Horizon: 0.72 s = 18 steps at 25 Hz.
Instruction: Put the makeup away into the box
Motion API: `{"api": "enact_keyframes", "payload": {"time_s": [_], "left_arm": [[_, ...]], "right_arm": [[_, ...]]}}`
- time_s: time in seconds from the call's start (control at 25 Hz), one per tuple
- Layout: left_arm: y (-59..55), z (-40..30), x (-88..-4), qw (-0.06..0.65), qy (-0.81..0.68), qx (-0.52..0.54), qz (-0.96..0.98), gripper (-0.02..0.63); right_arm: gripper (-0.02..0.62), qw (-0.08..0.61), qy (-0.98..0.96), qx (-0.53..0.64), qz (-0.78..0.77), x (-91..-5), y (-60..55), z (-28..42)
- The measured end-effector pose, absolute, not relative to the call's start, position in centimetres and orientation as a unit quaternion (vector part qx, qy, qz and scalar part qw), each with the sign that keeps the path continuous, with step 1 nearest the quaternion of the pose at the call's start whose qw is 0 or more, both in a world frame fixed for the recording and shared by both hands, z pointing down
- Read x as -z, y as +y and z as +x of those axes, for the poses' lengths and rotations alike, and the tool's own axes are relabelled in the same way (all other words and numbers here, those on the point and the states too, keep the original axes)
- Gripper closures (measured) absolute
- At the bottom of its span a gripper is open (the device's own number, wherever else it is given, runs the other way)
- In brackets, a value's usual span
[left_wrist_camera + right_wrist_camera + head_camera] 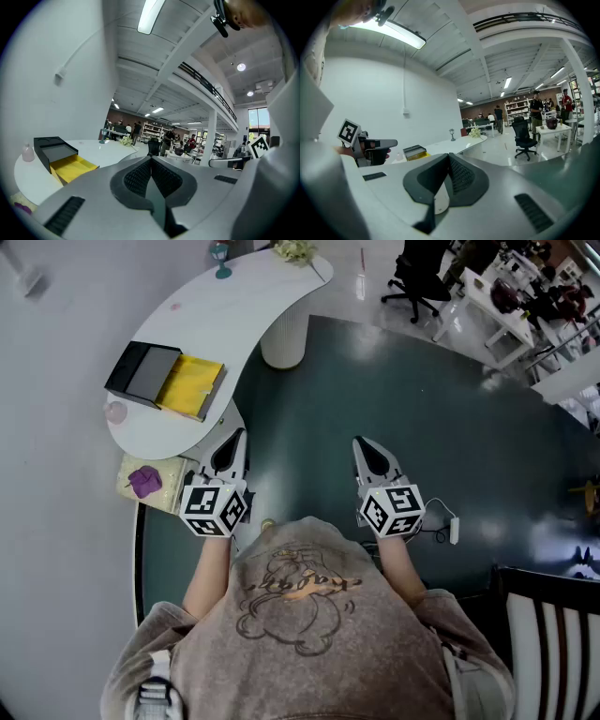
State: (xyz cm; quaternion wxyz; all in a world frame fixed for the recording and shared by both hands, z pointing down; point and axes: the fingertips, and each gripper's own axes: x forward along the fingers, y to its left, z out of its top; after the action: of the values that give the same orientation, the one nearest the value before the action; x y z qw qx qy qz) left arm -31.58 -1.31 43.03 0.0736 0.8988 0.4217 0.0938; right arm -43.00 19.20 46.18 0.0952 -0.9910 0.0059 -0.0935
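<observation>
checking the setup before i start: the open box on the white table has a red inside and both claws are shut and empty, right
Not quite. The inside of the box is yellow, not red, as the head view shows. The box does stand open on the white table, and the left claw and right claw are both shut and empty.

Worktop (246, 307), upper left: bare stretch free right of and beyond the open box (169, 379). Pink bottle (115, 412) sits near the box's lower-left corner, at the rim. Dark floor (422, 427), centre frame, clear. Slatted chair (553, 624) blocks lower right.
</observation>
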Motion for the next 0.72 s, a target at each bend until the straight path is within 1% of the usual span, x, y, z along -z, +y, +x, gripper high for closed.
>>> {"api": "enact_keyframes", "payload": {"time_s": [0.4, 0.72], "left_arm": [[-0.7, -30.1, -42.8, 0.064, 0.437, -0.090, 0.893, 0.584], [-3.7, -28.2, -43.4, 0.056, 0.453, -0.088, 0.885, 0.584]], "right_arm": [[0.594, 0.106, -0.011, 0.092, -0.990, -46.3, 19.7, -42.4], [0.594, 0.102, -0.002, 0.105, -0.989, -47.3, 15.8, -39.5]]}}
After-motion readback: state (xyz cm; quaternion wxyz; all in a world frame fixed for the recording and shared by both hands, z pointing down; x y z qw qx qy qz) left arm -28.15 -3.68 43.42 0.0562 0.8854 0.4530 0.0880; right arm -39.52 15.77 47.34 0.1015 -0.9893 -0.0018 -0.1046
